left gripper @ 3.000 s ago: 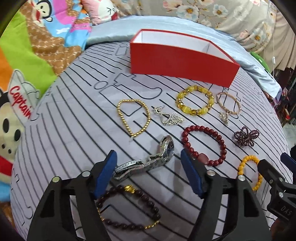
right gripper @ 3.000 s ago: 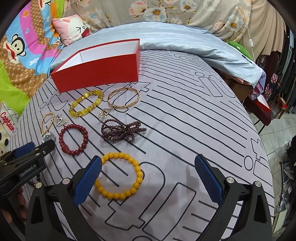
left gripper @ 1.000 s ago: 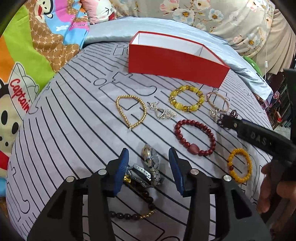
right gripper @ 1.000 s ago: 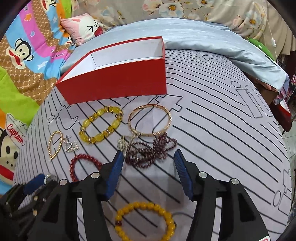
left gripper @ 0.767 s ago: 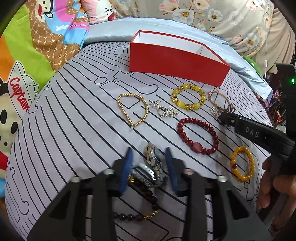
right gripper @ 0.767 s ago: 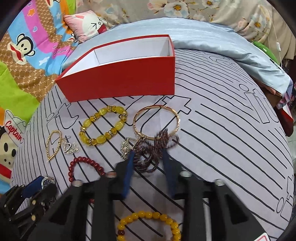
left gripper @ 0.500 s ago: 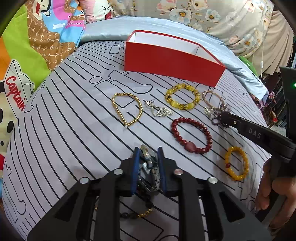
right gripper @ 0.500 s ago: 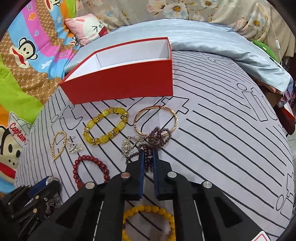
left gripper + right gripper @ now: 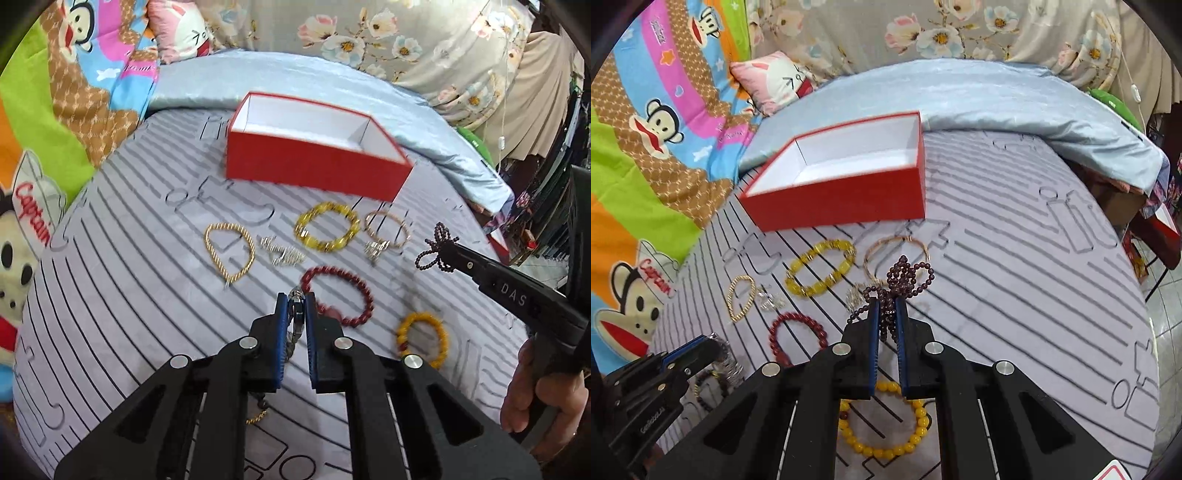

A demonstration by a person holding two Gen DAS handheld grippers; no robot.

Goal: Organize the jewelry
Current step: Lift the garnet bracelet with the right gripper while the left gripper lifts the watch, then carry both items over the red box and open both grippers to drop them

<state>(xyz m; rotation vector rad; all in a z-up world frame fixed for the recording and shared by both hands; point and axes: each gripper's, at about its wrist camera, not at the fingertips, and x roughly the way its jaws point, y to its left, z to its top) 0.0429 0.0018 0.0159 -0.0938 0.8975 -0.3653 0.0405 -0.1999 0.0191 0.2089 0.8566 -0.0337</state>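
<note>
Left wrist view – left gripper: its jaws have just been closing and are now pinching the silver watch, which is hanging clear of the striped cloth; a second ago the blue pads were still spread around it on the cloth

Left wrist view – right gripper: coming in from the right, it is carrying the dark purple bead strand above the cloth, right of the rose-gold bangle

Left wrist view – remaining pieces: the gold chain bracelet, silver charm, yellow stone bracelet, red bead bracelet and small orange bead bracelet are lying between the grippers and the red box

Right wrist view – right gripper: its jaws are pressed together on the purple strand, whose loops are sticking up beyond the tips, off the cloth where it lay a second ago

Right wrist view – left gripper: showing at the near left, holding the watch; its jaw gap cannot be told from here

Right wrist view – box: the red box is standing open at the far side, its white inside showing nothing in it

Meaning for the task: 2 pieces are now gripped and lifting, so the carry to the box looks like the step in hand; at least 5 more are waiting on the cloth
</note>
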